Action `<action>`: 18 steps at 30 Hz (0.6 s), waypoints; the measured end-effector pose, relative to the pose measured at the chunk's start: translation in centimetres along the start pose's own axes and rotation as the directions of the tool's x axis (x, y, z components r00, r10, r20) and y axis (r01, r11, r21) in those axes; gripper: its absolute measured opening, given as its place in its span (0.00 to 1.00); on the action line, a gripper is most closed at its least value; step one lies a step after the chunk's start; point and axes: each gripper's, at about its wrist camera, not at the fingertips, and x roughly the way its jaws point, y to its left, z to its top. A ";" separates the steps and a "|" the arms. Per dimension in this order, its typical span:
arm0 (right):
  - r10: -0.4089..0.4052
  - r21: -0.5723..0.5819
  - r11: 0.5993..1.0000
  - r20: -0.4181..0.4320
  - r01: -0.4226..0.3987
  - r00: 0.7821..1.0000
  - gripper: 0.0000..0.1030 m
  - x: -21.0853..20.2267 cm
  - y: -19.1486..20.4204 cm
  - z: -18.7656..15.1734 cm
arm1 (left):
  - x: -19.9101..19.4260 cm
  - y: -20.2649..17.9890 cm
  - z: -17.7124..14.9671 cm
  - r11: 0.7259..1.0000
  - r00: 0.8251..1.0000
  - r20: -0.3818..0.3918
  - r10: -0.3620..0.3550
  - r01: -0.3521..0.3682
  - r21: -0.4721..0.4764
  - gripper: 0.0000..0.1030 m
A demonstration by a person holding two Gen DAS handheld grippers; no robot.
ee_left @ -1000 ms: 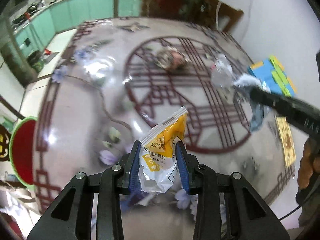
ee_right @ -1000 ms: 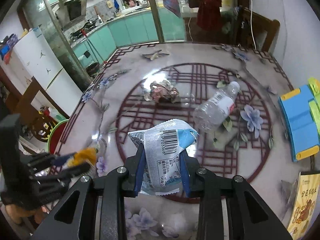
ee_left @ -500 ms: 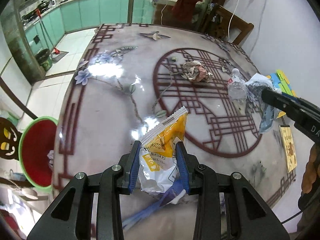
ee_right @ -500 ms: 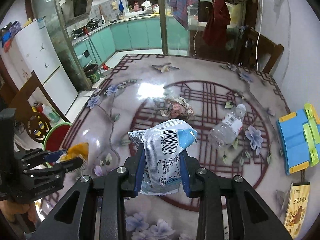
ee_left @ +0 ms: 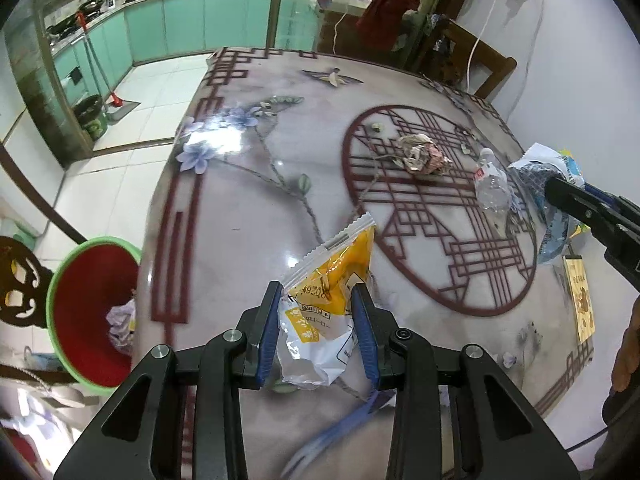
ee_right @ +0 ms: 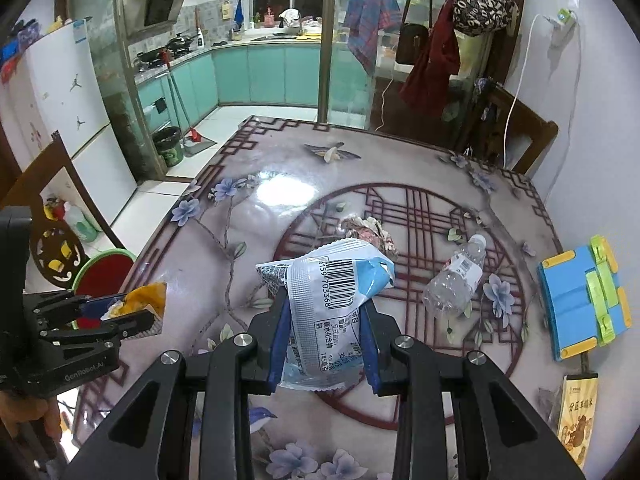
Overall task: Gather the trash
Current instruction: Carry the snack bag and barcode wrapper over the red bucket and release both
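- yellow snack wrapper [ee_left: 326,312] clamped in left gripper [ee_left: 318,330], above near-left table [ee_left: 248,240] edge
- red bin [ee_left: 86,316] just left of that edge, below it
- blue-white wrapper [ee_right: 328,300] clamped in right gripper [ee_right: 326,340], over table centre
- crumpled paper [ee_right: 370,232], bottle [ee_right: 456,280] lie further in

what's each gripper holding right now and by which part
The left gripper pinches a yellow snack wrapper across its lower half. The right gripper pinches a blue-and-white snack wrapper across its lower half.
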 end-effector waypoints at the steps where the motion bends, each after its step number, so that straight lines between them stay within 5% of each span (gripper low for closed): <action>1: -0.004 -0.006 1.000 0.001 0.004 1.000 0.28 0.0 0.4 0.2 | 0.0 0.3 0.0 1.000 1.000 -0.001 0.000 0.000 -0.002 0.33; 18: 0.009 -0.078 0.997 0.007 -0.009 1.000 0.28 1.1 7.4 2.4 | -0.3 7.5 -0.1 0.997 1.000 -0.001 0.020 -0.020 -0.076 0.33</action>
